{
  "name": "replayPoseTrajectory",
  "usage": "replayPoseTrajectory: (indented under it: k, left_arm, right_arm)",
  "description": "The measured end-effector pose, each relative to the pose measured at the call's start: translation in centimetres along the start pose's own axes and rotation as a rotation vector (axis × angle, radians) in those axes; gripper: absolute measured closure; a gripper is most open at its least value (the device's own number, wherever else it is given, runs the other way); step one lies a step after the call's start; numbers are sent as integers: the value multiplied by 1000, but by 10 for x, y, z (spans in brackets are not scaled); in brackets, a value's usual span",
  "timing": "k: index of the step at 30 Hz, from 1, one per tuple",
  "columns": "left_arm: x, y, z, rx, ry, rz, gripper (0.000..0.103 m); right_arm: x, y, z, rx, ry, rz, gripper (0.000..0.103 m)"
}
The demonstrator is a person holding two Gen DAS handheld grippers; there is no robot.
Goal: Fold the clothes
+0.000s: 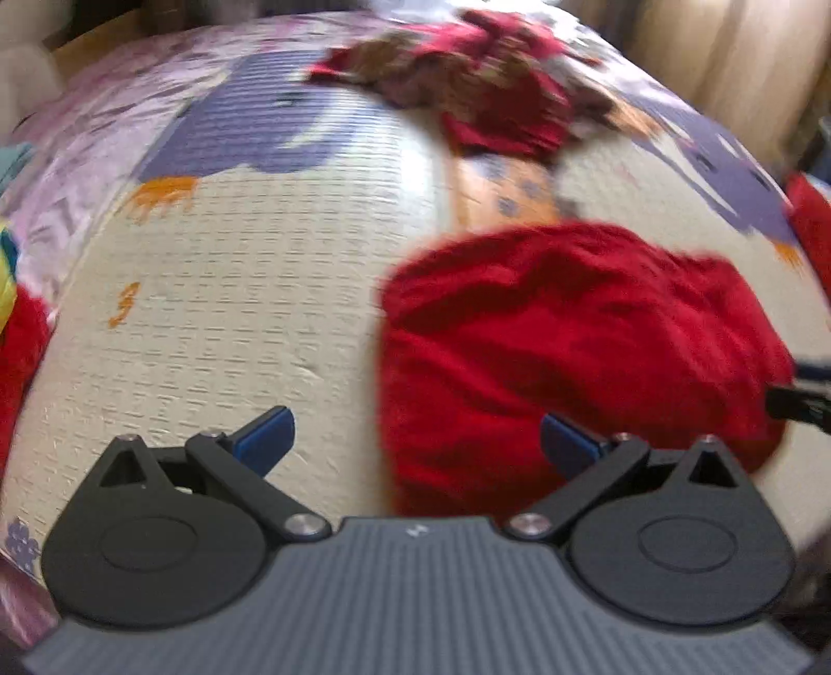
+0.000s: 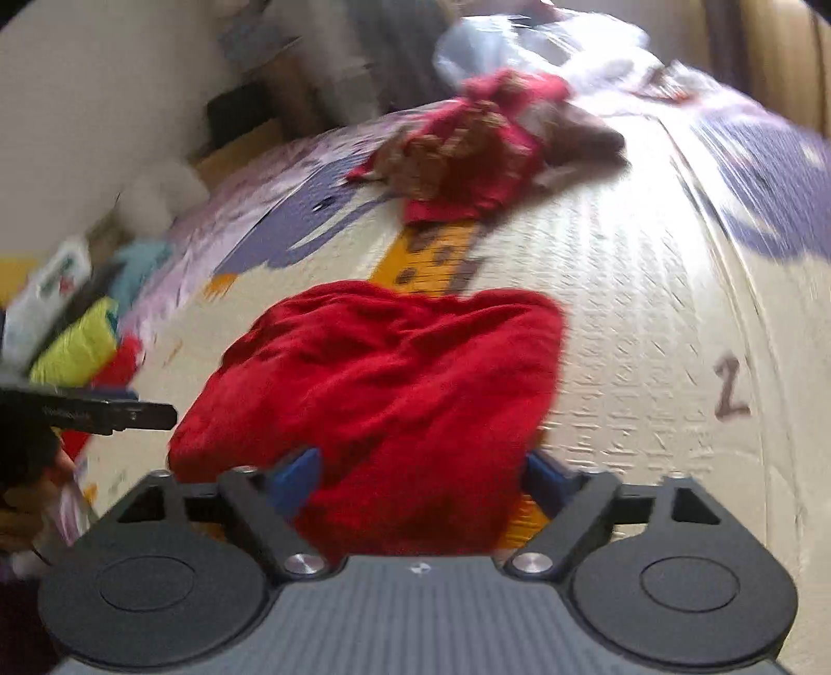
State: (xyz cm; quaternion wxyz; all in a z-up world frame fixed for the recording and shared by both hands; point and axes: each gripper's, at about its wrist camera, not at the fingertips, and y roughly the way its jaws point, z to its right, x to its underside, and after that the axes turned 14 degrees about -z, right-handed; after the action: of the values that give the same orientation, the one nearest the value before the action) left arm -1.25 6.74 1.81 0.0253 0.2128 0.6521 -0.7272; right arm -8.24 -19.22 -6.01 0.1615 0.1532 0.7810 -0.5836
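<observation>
Cream play mat [image 1: 249, 322] with purple shapes, white plastic bag [image 2: 545, 46], curtain [image 1: 727, 52]

L gripper [image 1: 418, 441] fingers wide apart, over red garment [image 1: 581, 342] edge on mat [image 1: 233, 311].

Far patterned garment [image 2: 467, 150] too blurred to identify; red cloth's [image 2: 384, 394] near edge hidden behind the tool body.

Red cloth [image 1: 571, 332], cream-and-purple mat [image 1: 249, 291]
</observation>
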Motion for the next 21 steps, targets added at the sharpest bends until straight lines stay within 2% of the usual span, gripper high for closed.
replayPoseTrajectory:
  k: [3,4,8,13,15,16,18,19,20,21]
  left_arm:
    - [-4,-11,25,-80,69,-36,0]
    - [-5,-14,30,-96,81,-40,0]
    - [-2,-23,36,-80,106,-35,0]
    - [-1,-24,41,-34,111,-36,0]
    - [-5,-22,42,-14,104,-46,0]
    - [-7,-21,42,-3,96,-51,0]
    - [-11,-17,41,21,78,-65,0]
    - [-14,-11,40,23,73,-79,0]
    - [-16,-4,41,17,70,-99,0]
    - [-17,4,41,12,68,-120,0]
  right_arm:
    - [-3,-12,-25,108,-101,11,9]
    - [-4,-15,-23,130,-87,14,9]
    - [-6,-26,-15,220,-31,22,4]
    - [-8,-41,-6,331,40,34,4]
    - [-9,-43,-14,198,36,42,2]
    - [-9,-42,-17,134,13,77,3]
    - [-9,-41,-23,6,-33,146,9]
    - [-12,-34,-26,0,-45,148,19]
    - [-17,-24,-27,23,-38,116,40]
    - [-20,-11,-24,33,-21,72,53]
